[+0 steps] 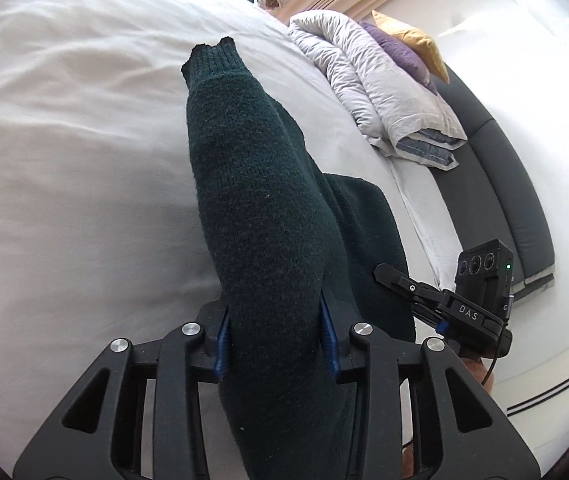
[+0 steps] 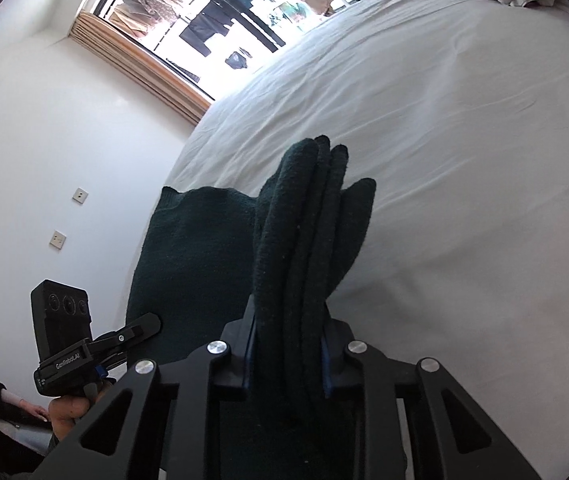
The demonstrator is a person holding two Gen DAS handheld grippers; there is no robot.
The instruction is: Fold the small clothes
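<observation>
A dark green knitted garment [image 1: 260, 208] hangs between my two grippers above a white bed sheet [image 1: 64, 160]. My left gripper [image 1: 274, 334] is shut on a thick sleeve-like part whose ribbed cuff [image 1: 212, 60] points away from the camera. My right gripper [image 2: 288, 350] is shut on a bunch of folded layers of the same garment [image 2: 308, 216]. A flat part of the garment [image 2: 192, 264] stretches toward the left gripper [image 2: 140, 328]. The right gripper also shows in the left wrist view [image 1: 396, 276], close by at the right.
A rolled grey-white duvet [image 1: 380, 88] with purple and yellow cushions [image 1: 408, 48] lies at the bed's head by a dark headboard [image 1: 496, 184]. A window with a wooden frame [image 2: 188, 28] and a white wall [image 2: 44, 140] stand beyond the bed [image 2: 444, 120].
</observation>
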